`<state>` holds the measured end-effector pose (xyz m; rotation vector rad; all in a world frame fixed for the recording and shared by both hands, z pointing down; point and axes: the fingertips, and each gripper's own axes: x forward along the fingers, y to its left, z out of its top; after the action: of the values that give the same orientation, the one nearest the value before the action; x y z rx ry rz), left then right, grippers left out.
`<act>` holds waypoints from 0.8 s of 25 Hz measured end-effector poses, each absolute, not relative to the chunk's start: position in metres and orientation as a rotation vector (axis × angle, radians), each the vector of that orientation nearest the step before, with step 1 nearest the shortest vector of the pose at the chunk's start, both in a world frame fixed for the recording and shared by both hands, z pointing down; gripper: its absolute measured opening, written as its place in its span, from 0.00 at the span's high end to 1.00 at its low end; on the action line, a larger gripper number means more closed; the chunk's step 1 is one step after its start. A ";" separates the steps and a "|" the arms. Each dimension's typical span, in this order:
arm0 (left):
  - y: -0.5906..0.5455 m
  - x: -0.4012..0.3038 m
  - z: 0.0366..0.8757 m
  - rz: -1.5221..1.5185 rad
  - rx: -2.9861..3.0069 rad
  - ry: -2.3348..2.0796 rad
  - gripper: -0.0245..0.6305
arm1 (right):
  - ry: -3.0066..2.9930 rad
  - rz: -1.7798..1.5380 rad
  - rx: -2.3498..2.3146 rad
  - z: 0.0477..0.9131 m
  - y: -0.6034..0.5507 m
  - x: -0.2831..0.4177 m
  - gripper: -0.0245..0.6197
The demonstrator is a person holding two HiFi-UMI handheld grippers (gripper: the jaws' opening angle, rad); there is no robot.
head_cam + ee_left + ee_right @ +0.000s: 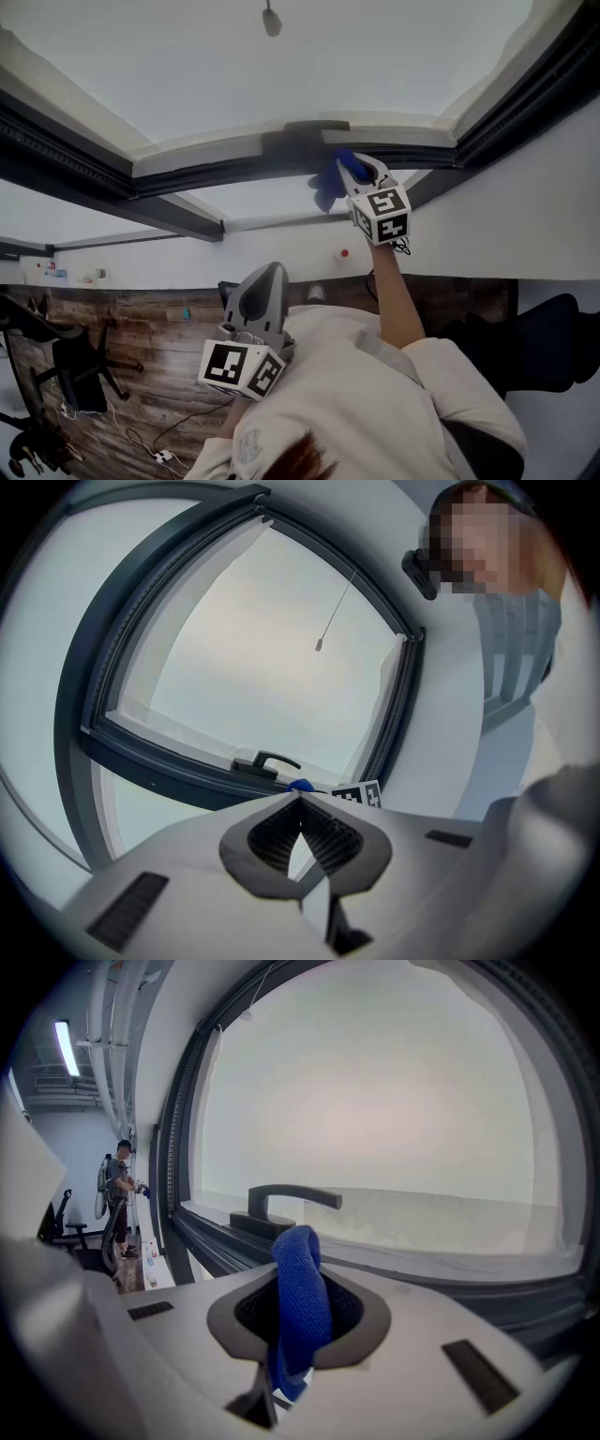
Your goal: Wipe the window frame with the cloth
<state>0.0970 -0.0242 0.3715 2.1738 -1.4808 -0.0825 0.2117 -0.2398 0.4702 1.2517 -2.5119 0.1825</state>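
Observation:
The dark window frame (216, 173) runs across the head view, with its handle (281, 1201) just beyond the right jaws. My right gripper (352, 169) is raised to the frame's lower rail beside the handle. It is shut on a blue cloth (302, 1288), which sticks up between the jaws and hangs as a bunch against the rail (328, 185). My left gripper (269, 277) is held low near my chest, well away from the frame, its jaws together with nothing between them. In the left gripper view the cloth (300, 785) shows as a small blue tip under the handle (267, 761).
A pull cord with a small weight (321, 646) hangs in front of the pane. Office chairs (80, 370) and cables stand on the wooden floor below. Far along the wall a person (120, 1185) stands. White wall surrounds the frame.

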 end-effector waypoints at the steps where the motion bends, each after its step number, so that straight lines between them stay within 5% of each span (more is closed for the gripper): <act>1: -0.024 0.098 0.371 -0.082 2.173 -1.482 0.96 | -2.513 0.182 1.253 0.470 -0.240 0.213 0.88; 20: -0.025 0.103 0.370 -0.077 2.185 -1.476 0.96 | -2.490 0.186 1.313 0.469 -0.243 0.240 0.88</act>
<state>0.1034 -0.0253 0.3704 2.1849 -1.4763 -0.0769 0.2398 -0.2428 0.4694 1.3134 -2.4899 0.1858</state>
